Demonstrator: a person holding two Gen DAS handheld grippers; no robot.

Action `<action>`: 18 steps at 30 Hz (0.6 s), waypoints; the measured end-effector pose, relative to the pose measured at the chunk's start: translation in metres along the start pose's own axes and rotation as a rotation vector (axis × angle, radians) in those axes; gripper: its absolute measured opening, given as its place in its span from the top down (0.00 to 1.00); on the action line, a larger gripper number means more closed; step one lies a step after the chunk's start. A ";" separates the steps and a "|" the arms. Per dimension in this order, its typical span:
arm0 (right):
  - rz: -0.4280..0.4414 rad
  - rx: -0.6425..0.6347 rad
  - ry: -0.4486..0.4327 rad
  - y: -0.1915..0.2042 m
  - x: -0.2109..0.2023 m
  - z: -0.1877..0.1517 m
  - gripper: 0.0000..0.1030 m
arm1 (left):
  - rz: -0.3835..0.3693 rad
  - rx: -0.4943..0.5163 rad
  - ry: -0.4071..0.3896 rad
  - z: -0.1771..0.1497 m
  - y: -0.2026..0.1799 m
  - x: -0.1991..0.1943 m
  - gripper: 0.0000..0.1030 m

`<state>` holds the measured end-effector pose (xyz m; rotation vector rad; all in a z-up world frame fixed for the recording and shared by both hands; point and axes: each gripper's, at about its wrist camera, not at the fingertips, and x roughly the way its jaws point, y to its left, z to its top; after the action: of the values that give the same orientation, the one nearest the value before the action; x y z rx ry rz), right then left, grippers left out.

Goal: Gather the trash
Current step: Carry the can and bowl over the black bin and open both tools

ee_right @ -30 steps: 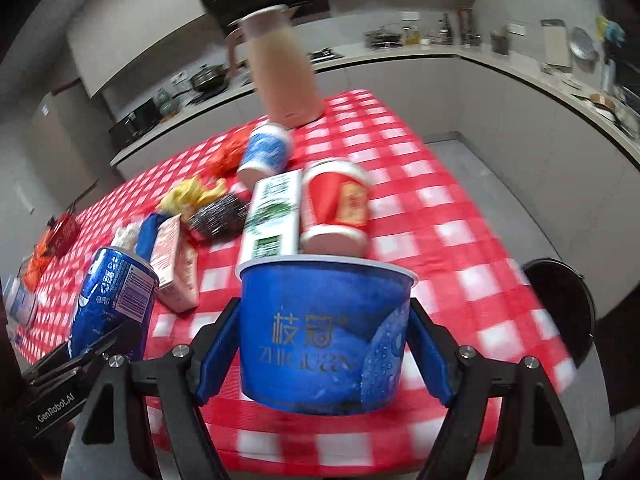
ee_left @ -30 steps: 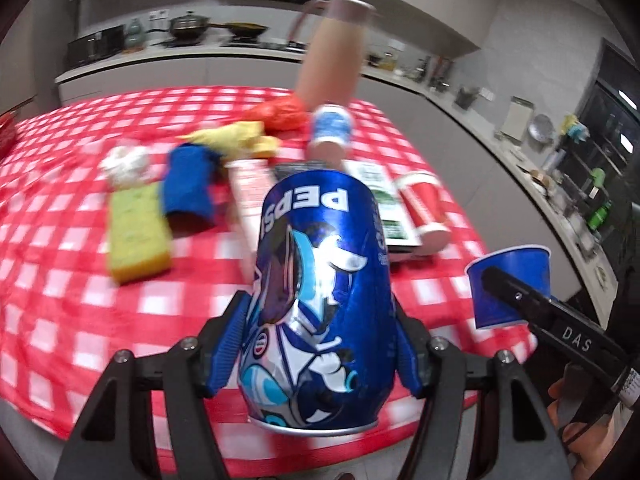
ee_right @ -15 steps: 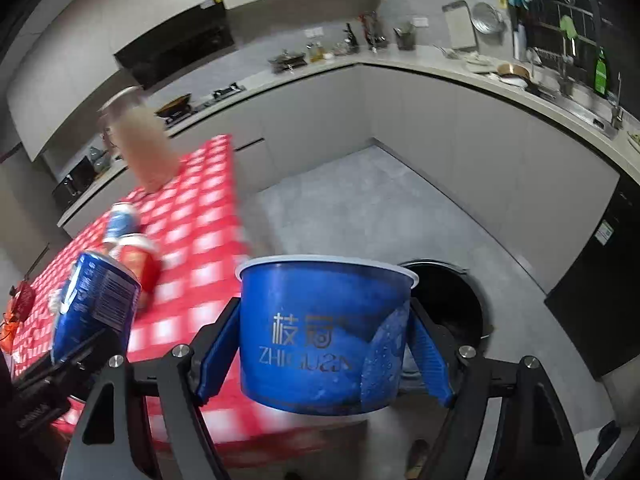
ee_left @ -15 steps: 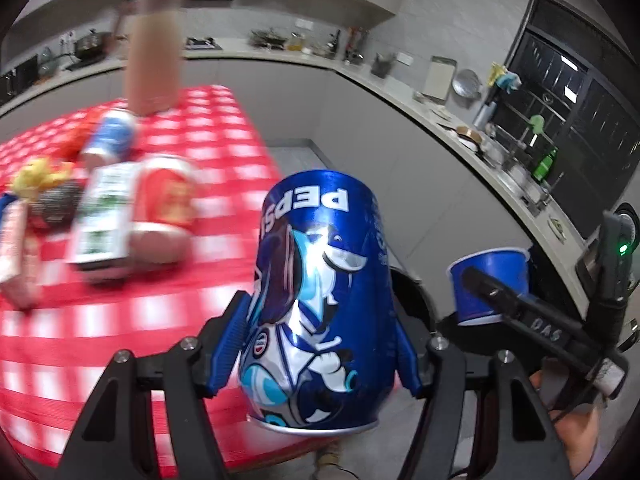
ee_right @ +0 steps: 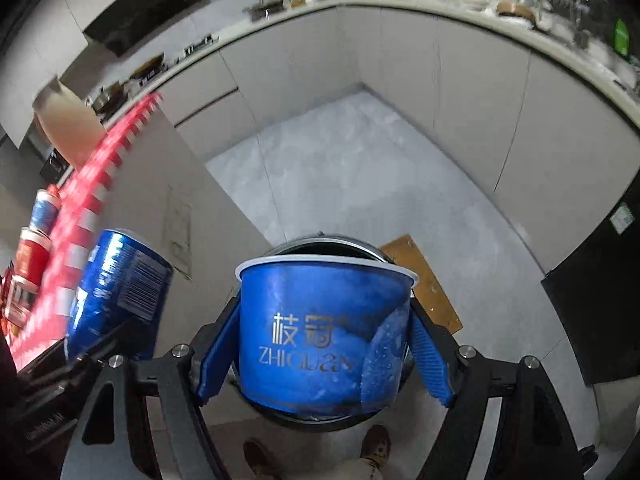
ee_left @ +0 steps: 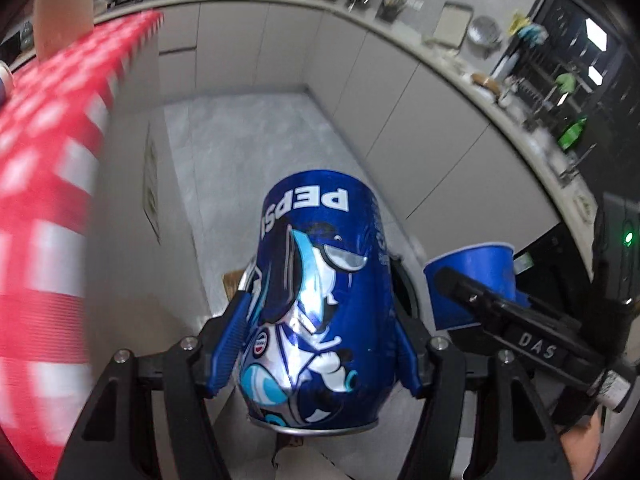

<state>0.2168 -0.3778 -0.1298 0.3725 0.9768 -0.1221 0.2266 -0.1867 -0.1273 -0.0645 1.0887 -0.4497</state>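
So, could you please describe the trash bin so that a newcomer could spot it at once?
Look at the grey floor past the red checked table. The bin stands there, directly beneath the blue cup in the right gripper. It is round with a dark opening, unlike the flat brown board beside it.

You're standing in a home kitchen: a pale worktop [ee_right: 460,10] curves from twelve to two o'clock over flat-fronted grey cabinets [ee_right: 404,64], crowded with bottles and utensils. At eleven o'clock a dark extractor hood [ee_right: 148,4] hangs above pans on the hob [ee_right: 136,76]. Grey tiled floor [ee_right: 360,168] lies ahead, and the red-checked table [ee_left: 44,184] runs along your nine o'clock.
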 end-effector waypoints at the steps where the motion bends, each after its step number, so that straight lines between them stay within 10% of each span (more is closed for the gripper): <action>1: 0.009 -0.005 0.021 -0.005 0.012 0.001 0.22 | 0.005 -0.007 0.017 -0.002 -0.001 0.009 0.36; 10: 0.037 -0.063 0.108 -0.026 0.064 0.006 0.15 | 0.071 -0.057 0.141 -0.008 0.003 0.060 0.25; 18: 0.021 -0.019 0.032 -0.027 0.038 0.019 0.14 | 0.093 -0.047 0.091 0.008 -0.007 0.014 0.17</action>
<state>0.2450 -0.4076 -0.1586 0.3679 1.0052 -0.0883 0.2365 -0.1995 -0.1331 -0.0346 1.1868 -0.3461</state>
